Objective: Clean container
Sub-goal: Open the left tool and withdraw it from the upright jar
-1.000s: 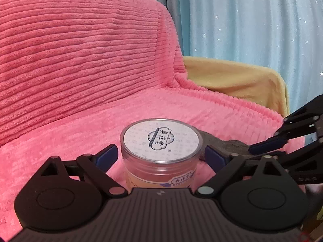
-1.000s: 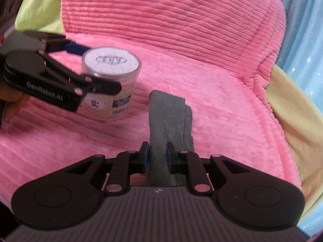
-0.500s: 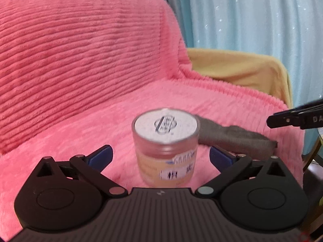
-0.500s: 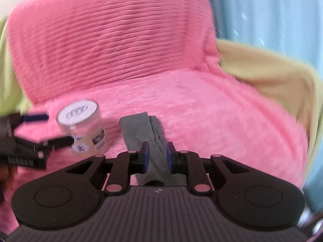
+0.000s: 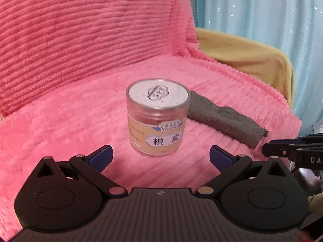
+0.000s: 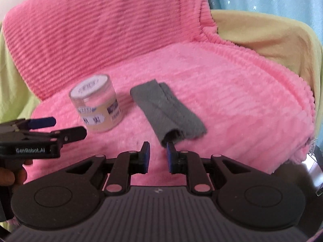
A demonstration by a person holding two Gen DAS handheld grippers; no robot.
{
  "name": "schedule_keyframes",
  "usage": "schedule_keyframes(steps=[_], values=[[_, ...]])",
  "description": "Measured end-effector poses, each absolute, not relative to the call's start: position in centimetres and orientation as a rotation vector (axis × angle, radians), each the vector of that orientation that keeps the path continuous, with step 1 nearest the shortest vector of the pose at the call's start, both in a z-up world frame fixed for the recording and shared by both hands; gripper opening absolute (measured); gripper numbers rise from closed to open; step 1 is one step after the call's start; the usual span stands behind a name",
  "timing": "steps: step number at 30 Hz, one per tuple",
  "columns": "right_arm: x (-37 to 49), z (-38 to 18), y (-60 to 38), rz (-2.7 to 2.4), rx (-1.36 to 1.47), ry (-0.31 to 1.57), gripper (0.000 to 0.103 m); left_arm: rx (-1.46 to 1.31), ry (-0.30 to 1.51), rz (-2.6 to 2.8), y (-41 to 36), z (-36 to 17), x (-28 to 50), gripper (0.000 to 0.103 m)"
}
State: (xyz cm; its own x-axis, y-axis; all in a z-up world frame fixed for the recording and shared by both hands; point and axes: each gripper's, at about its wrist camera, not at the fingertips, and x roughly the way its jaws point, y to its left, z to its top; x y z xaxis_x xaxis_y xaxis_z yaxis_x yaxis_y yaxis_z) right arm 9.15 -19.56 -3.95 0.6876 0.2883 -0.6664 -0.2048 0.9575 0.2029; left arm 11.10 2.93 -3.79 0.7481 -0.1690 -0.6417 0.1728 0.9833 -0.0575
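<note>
Jar: clear plastic, round, white printed lid, pale label with blue-edged tag. Standing upright on the pink blanket, near the seat's middle, free of both tools. In the right wrist view the jar is appearing tilted, blurred.

Cloth: grey, folded into a long strip, lying flat on the blanket just beside the jar, on its right in the left wrist view; whether it is touching the jar cannot be told. In the right wrist view the cloth is running toward the camera, its near end just ahead of the right tongs.

Left gripper: tongs standing wide, blue pads well apart, nothing between them, the jar sitting beyond the tips.

Right gripper: tongs standing at a narrow gap, nothing between the pads, cloth end close in front.

Blanket: ribbed plush, draping over a chair's back and seat.

Yellow cover: showing beneath the blanket at the right.

Curtain: pale blue, starred, hanging behind.
</note>
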Motion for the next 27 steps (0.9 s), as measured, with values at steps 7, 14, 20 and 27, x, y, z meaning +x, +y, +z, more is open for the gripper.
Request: schedule_keyframes(steps=[7,14,20,27], values=[[9.6,-4.5,-19.7,0.253,0.111,0.813,0.015,-0.011,0.802,-0.152,1.7,-5.8,11.8,0.103],[10.1,-5.2,-19.8,0.246,0.106,0.854,0.015,-0.040,0.828,-0.131,1.6,-6.4,12.1,0.103],[10.1,-5.6,-19.9,0.237,0.109,0.866,0.015,-0.034,0.837,-0.115,1.5,-6.8,12.0,0.103],[10.6,-6.1,-19.8,0.228,0.107,0.887,0.015,-0.024,0.843,-0.111,1.4,-7.0,12.2,0.103]])
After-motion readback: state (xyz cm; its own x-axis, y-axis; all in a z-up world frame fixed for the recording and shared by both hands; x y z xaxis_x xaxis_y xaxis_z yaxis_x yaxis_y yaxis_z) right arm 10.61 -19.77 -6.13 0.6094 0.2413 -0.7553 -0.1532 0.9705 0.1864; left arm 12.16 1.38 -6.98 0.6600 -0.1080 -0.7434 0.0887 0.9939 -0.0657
